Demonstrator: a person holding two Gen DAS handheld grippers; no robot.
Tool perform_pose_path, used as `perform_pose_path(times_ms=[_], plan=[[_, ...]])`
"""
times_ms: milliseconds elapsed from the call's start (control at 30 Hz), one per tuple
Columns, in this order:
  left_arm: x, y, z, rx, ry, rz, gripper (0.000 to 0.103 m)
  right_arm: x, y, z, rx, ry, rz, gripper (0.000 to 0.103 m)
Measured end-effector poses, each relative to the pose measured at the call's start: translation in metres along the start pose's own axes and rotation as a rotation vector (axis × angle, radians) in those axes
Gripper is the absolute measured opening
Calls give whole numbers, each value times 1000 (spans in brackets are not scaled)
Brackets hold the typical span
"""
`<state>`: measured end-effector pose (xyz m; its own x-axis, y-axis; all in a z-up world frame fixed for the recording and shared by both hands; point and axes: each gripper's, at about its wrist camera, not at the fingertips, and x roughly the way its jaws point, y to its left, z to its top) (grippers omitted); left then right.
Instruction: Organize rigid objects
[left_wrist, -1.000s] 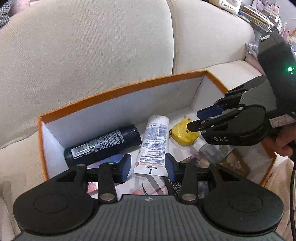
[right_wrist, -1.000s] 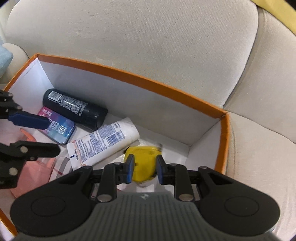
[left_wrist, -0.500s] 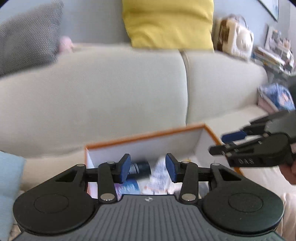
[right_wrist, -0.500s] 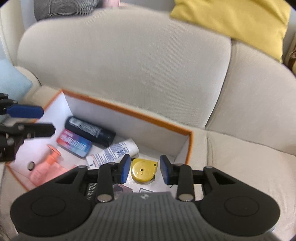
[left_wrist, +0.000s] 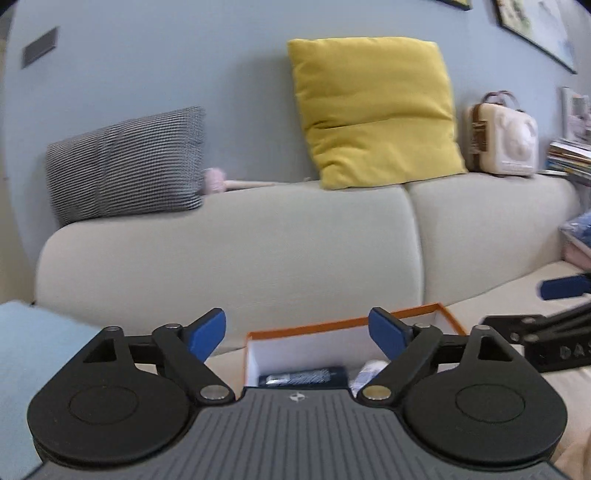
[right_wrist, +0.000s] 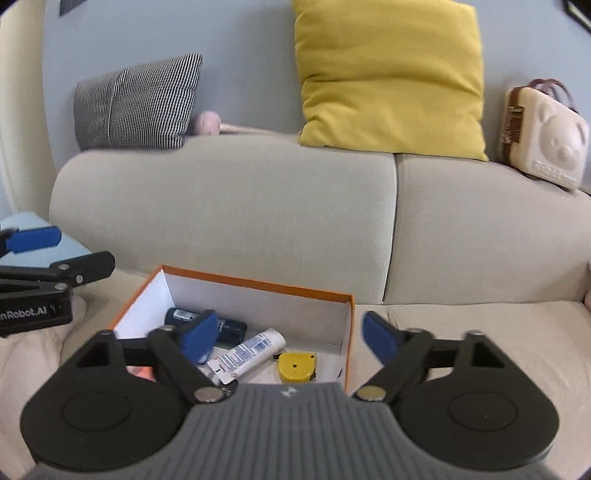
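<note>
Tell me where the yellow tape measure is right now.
In the right wrist view the yellow tape measure lies inside the orange-rimmed box, toward its right end, just right of the white tube.

Our left wrist camera looks along its fingers toward 12 o'clock at the sofa backrest (left_wrist: 229, 251), from low and well back. Our right wrist camera sits higher, tilted into the orange-rimmed box (right_wrist: 258, 284). Both views share the box and the yellow cushion (left_wrist: 373, 110).

I count 1 orange-rimmed box (right_wrist: 255, 283), 1 dark can (right_wrist: 229, 329), 1 white tube (right_wrist: 251, 350), 1 yellow tape measure (right_wrist: 295, 365), 2 cushions.
</note>
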<state>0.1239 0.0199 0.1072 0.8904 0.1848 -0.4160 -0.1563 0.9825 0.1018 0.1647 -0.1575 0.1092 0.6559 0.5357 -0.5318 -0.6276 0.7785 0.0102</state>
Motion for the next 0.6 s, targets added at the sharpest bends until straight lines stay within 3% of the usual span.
perform_pose_path(times_ms=[100,200,500,600], plan=[[-1,2,-12,-76,-3,18,103,-11,5,-14,42,-24,-41,94],[9,4,-28,-144,71,16,103,-11,9,-29,104,-30,-66,96],[37,-13,-76,-128,239,-9,103,10,19,-74,111,14,-112,96],[41,-15,-82,-122,249,-8,103,18,21,-83,105,14,-126,96]])
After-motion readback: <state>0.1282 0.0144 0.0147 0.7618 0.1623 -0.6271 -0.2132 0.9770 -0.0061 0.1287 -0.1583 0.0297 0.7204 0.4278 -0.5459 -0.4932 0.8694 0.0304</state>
